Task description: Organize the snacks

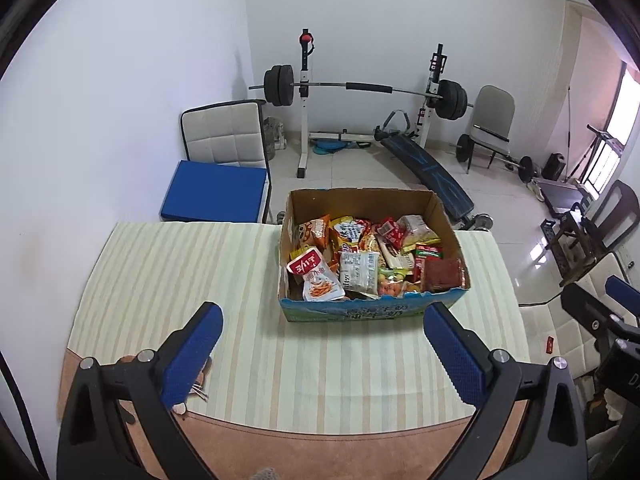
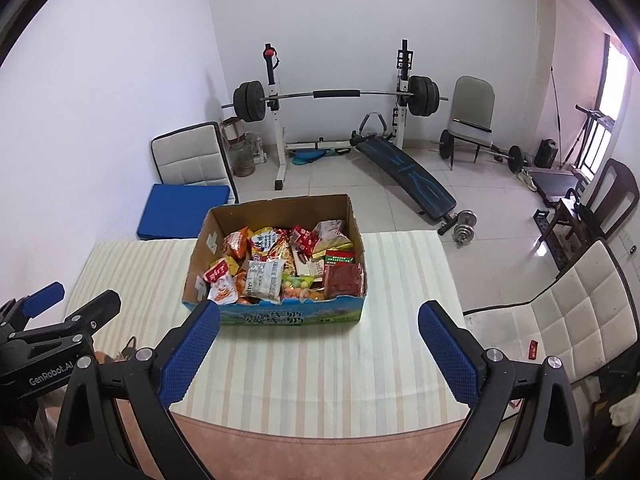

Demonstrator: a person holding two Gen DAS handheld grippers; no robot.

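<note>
My left gripper [image 1: 322, 354]: two blue-padded fingers spread wide apart, nothing between them, held above the near part of the surface.
My right gripper [image 2: 318, 350]: two fingers likewise wide apart and bare, held above the same surface; its left finger overlaps the box's near left corner in view.
Box [image 1: 360, 314]: one open cardboard box with a blue printed front, standing on the striped cloth toward the far side of the surface.
Snacks [image 1: 360, 268]: all inside the box, a heap of overlapping packets; too many hidden to count exactly.
Packets I can single out: one white-and-red pouch [image 1: 316, 276] at the near left, one white printed bag [image 1: 358, 270] in the middle, one dark red pack [image 1: 442, 272] at the near right.
Surface [image 1: 180, 272]: one, with a pale striped cloth over a pinkish layer.
Chairs: one white padded chair [image 2: 560, 320] beside the surface on the right.
Barbell rack [image 1: 360, 88]: one, against the far wall.
</note>
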